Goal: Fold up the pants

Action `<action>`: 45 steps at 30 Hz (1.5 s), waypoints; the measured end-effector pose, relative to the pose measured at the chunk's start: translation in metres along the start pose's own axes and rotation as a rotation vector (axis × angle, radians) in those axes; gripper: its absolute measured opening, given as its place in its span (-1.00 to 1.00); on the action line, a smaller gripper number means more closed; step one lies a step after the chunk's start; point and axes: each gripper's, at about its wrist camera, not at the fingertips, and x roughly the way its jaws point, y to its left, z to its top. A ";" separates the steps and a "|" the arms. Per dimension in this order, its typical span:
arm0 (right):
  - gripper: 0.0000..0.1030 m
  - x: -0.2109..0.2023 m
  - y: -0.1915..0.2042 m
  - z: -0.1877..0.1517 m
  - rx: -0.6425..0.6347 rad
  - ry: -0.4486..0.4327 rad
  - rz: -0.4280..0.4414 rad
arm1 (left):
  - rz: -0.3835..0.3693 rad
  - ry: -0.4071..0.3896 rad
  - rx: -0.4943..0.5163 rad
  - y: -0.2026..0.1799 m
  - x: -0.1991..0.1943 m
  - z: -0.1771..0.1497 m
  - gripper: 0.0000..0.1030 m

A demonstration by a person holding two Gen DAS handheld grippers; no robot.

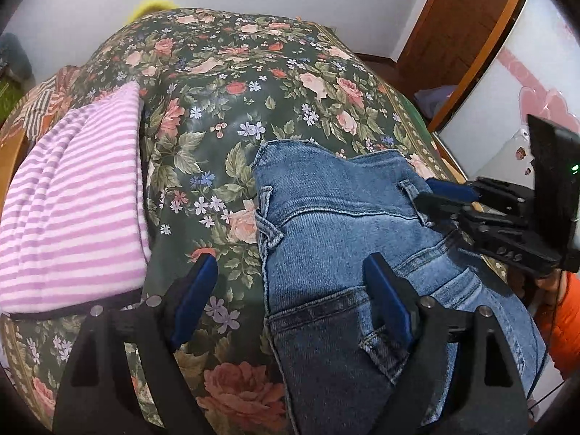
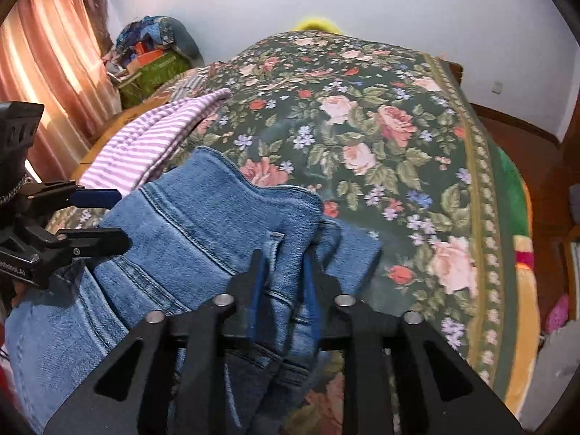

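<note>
Soft, even daylight filled both fisheye views, warmest through the orange curtain (image 2: 47, 72) at left. Shadows were faint. Edges curved strongly, corners went black, and details looked slightly soft.

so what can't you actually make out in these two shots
- Jeans legs: cut off by the bottom edge in both wrist views, so how far they are folded is unknown.
- Yellow thing: mostly hidden behind the far edge of the floral bedspread.
- Right gripper: denim bunched between its fingers hides the pad contact.

One pair of blue jeans (image 1: 344, 217), one striped purple garment (image 1: 72, 199), one floral bedspread (image 1: 235, 83), two tools.
</note>
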 end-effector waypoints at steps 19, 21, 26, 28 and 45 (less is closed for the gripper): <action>0.00 -0.044 -0.003 -0.017 0.063 0.075 0.003 | 0.030 -0.040 0.054 -0.003 -0.044 -0.003 0.71; 0.18 -0.062 0.004 -0.020 0.048 0.059 -0.009 | 0.020 -0.044 0.067 -0.006 -0.056 -0.007 0.72; 0.39 -0.091 0.019 -0.030 0.042 0.026 0.005 | -0.031 0.022 0.058 -0.012 -0.067 -0.027 0.72; 0.44 -0.094 0.023 -0.035 0.057 0.030 0.017 | -0.047 0.061 0.044 -0.012 -0.062 -0.034 0.72; 0.63 -0.034 0.004 -0.064 0.220 0.179 0.202 | -0.250 0.214 -0.052 0.001 0.000 -0.038 0.99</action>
